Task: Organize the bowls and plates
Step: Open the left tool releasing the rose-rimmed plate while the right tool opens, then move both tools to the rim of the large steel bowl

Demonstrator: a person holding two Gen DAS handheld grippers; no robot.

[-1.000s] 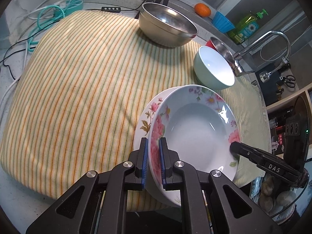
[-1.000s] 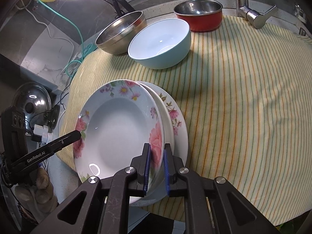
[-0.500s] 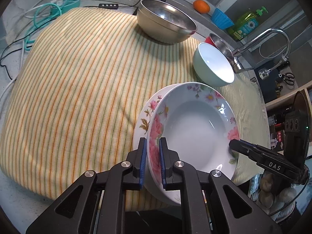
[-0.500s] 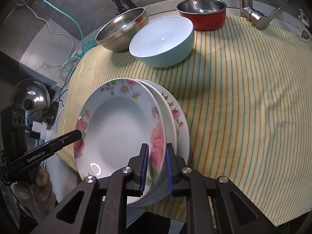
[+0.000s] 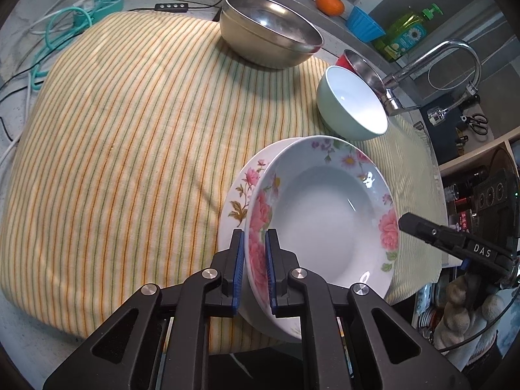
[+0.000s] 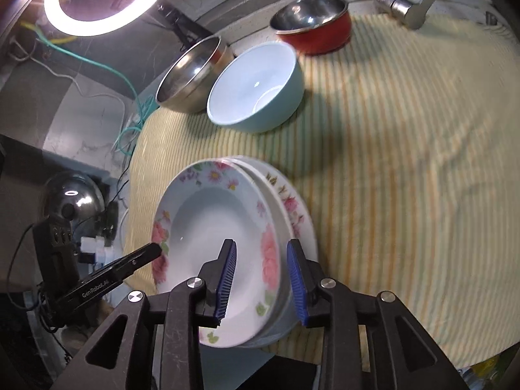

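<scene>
A deep floral plate point(image 5: 325, 217) sits on top of a flatter floral plate point(image 5: 240, 195) at the near edge of the striped cloth point(image 5: 130, 149). My left gripper point(image 5: 254, 269) is shut on the deep plate's near rim. My right gripper point(image 6: 261, 282) is open, its jaws either side of the deep plate's point(image 6: 214, 240) rim; the flatter plate point(image 6: 292, 211) shows beneath. A light blue bowl point(image 5: 351, 104) point(image 6: 256, 87), a steel bowl point(image 5: 269, 32) point(image 6: 191, 71) and a red pot point(image 6: 315, 22) stand further back.
A faucet point(image 5: 435, 65) rises at the right beyond the bowls. An orange point(image 5: 330, 3), a blue cup point(image 5: 364, 26) and a soap bottle point(image 5: 406, 35) sit on the back ledge. Cables point(image 5: 58, 29) lie at the left. A ring light point(image 6: 104, 0) glows at the upper left.
My right gripper has opened and let go of the deep plate's rim. My left gripper stays shut on the opposite rim. The plates have barely moved.
</scene>
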